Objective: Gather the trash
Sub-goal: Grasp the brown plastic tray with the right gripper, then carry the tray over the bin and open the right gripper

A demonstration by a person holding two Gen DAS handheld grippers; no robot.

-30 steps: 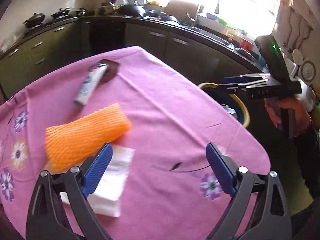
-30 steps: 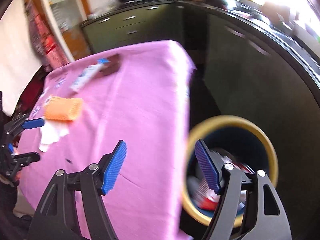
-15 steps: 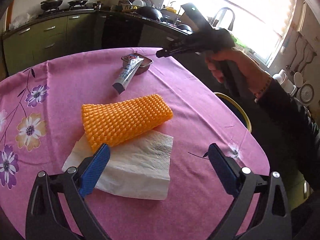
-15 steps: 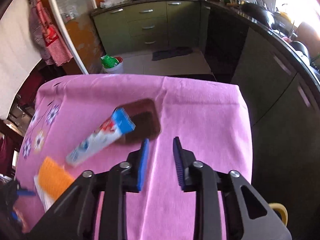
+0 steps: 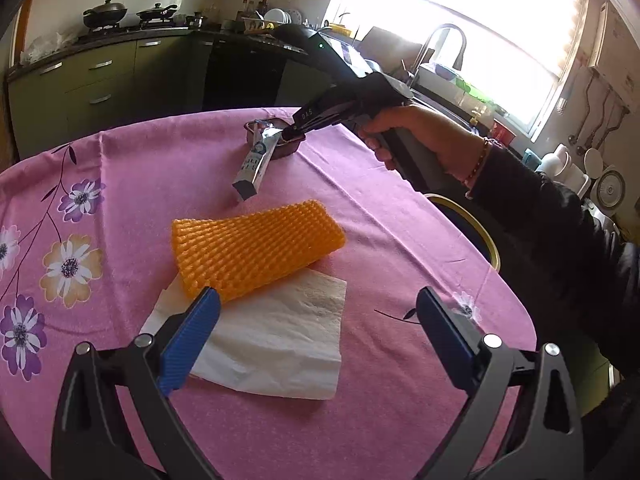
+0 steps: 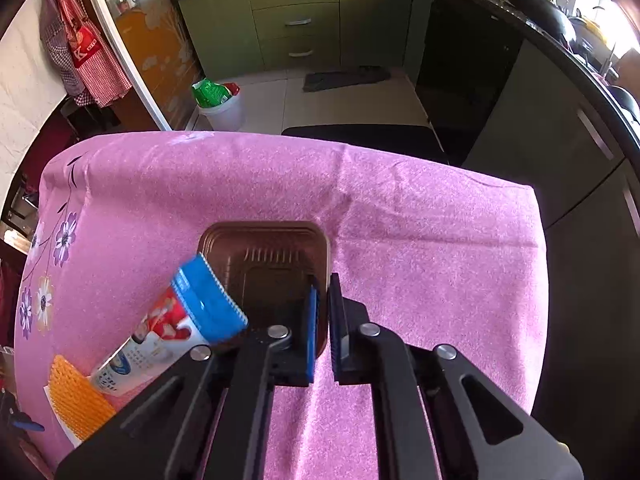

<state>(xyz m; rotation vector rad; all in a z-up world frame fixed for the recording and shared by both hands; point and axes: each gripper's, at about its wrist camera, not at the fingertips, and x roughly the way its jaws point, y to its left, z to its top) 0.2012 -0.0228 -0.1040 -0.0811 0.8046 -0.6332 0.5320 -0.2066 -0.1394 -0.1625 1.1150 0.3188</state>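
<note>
Straddling near-right rim of brown tray (image 6: 276, 256) at tabletop's far edge, right gripper (image 6: 323, 312) nearly closed on rim; tube (image 6: 176, 320) leans on tray's left; left gripper (image 5: 316, 332) wide open, farther back.

This is a home kitchen. Green cabinets (image 6: 296, 20) with metal drawer handles run under a dark counter (image 5: 132, 34) that carries two lidded pans (image 5: 106, 12) on a stove, bottles and stacked dishes (image 5: 276, 16). A curved tap (image 5: 440, 46) stands at a sink below a bright window (image 5: 460, 36). A checked apron (image 6: 86, 44) hangs by a door, a small bin (image 6: 220, 106) stands on the tiled floor, and a pink flowered cloth (image 5: 400, 216) covers the worktop.
</note>
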